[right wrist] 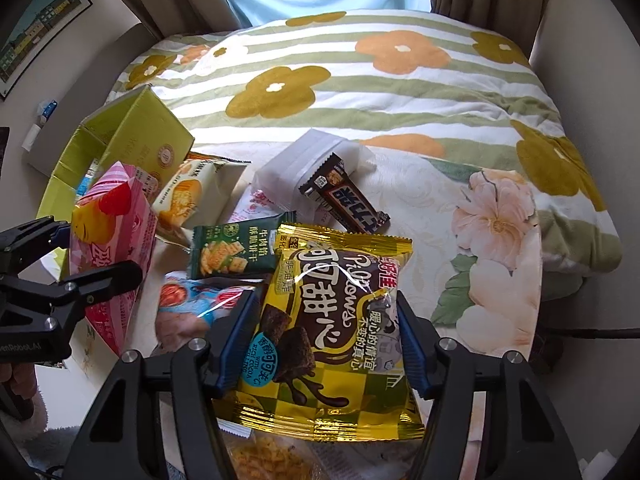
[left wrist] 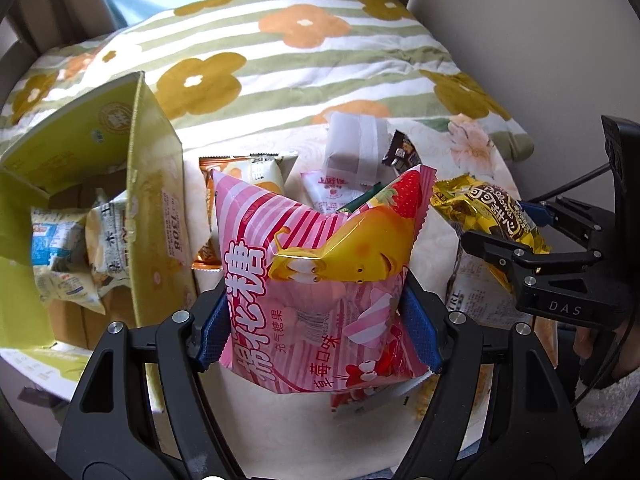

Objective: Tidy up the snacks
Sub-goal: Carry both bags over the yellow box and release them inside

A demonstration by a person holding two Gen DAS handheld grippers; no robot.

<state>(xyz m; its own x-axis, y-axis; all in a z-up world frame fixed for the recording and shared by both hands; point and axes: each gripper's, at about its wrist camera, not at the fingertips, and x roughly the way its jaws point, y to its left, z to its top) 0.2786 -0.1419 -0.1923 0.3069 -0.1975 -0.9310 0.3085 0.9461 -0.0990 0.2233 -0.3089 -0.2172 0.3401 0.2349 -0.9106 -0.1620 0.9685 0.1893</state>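
My left gripper (left wrist: 320, 320) is shut on a pink marshmallow bag (left wrist: 316, 264) and holds it above the bed, just right of the open green cardboard box (left wrist: 152, 184). The pink bag also shows in the right wrist view (right wrist: 116, 248). My right gripper (right wrist: 324, 344) is shut on a gold cocoa pillows bag (right wrist: 336, 320); that bag shows at the right in the left wrist view (left wrist: 492, 216). The box (right wrist: 132, 132) holds several small snack packs (left wrist: 68, 252).
Loose snacks lie on the bed: a green cracker pack (right wrist: 232, 252), a dark chocolate bar (right wrist: 348, 200), a white-yellow pack (right wrist: 188, 196), a clear pouch (right wrist: 296, 168), a pink-blue pack (right wrist: 192, 304). A flowered quilt (right wrist: 360, 88) covers the far bed.
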